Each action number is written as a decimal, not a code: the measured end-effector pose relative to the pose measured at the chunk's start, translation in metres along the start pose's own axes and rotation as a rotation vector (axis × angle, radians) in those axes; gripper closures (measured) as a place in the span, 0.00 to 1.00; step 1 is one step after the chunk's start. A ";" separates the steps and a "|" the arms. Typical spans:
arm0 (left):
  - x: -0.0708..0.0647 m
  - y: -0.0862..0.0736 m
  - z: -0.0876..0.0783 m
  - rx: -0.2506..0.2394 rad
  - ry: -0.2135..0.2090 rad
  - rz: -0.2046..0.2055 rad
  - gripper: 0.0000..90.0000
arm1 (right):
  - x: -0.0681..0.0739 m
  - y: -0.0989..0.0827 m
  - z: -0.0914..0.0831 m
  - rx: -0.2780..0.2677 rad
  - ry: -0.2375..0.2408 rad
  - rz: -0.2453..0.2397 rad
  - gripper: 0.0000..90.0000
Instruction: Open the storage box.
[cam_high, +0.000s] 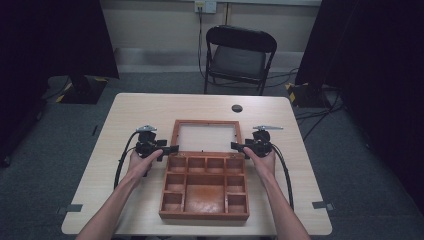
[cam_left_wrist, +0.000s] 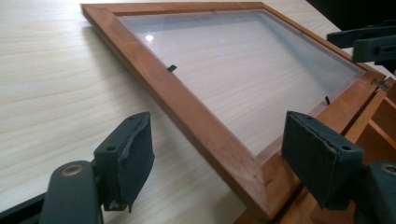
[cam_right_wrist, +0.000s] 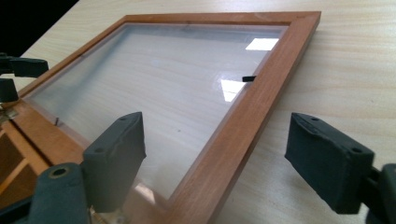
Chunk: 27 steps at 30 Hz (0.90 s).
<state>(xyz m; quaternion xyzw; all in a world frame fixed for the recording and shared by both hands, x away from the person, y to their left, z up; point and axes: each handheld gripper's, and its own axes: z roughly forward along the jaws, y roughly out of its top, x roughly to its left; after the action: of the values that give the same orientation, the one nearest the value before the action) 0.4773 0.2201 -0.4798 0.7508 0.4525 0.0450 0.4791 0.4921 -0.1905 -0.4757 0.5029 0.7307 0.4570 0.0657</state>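
While my left hand (cam_high: 137, 162) rests on the table (cam_high: 135, 107), I hold my left gripper (cam_high: 172, 148) at the left edge of the wooden box (cam_high: 205, 187), its jaws spread wide on either side of the near left corner of the lid (cam_left_wrist: 196, 123) without touching it. That lid lies flat on the table beyond the box, hinged to its far side, its clear pane (cam_left_wrist: 243, 65) showing the tabletop through it. On the right, my right gripper (cam_high: 235, 146) mirrors this, jaws parted around the lid's right frame rail (cam_right_wrist: 243, 121), gripping nothing. A folding chair (cam_high: 239, 55) stands past the table's far edge.
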 end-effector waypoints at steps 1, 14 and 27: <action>0.000 0.000 -0.002 -0.002 0.006 0.004 0.27 | 0.001 0.000 -0.002 -0.008 0.000 -0.007 0.22; -0.007 -0.008 -0.036 -0.024 0.024 0.051 0.21 | 0.018 0.003 -0.033 -0.035 0.017 -0.079 0.22; -0.011 -0.026 -0.072 -0.028 0.048 0.105 0.19 | 0.014 -0.018 -0.084 -0.064 -0.018 -0.086 0.20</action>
<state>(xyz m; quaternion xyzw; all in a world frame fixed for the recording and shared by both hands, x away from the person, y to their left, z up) 0.4179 0.2644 -0.4571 0.7655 0.4230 0.0945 0.4756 0.4265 -0.2311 -0.4355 0.4727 0.7361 0.4722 0.1081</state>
